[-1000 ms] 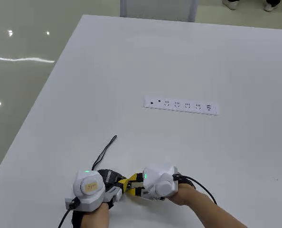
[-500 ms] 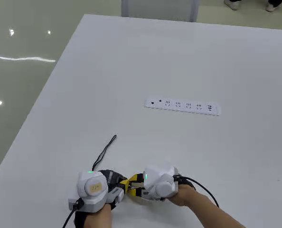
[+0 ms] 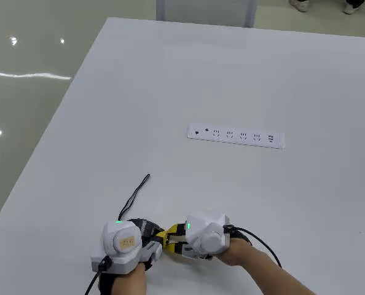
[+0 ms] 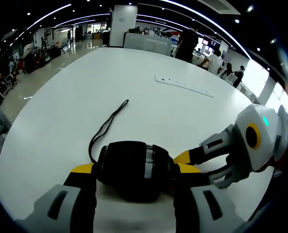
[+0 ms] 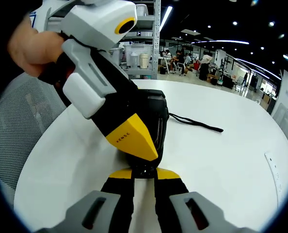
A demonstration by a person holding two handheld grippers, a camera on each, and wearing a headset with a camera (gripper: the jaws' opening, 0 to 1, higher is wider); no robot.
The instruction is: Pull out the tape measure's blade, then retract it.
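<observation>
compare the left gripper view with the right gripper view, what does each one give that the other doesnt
Left gripper view: the left gripper's own two jaws flank the black tape measure, one on each side, and the right gripper reaches in from the right. Right gripper view: the right gripper's yellow tips sit close together at the case's near edge, a hand holds the left gripper, and a mesh chair back stands beside the table. Shared: the tape measure, its black strap lying on the table, and the left gripper's hold on the case.
</observation>
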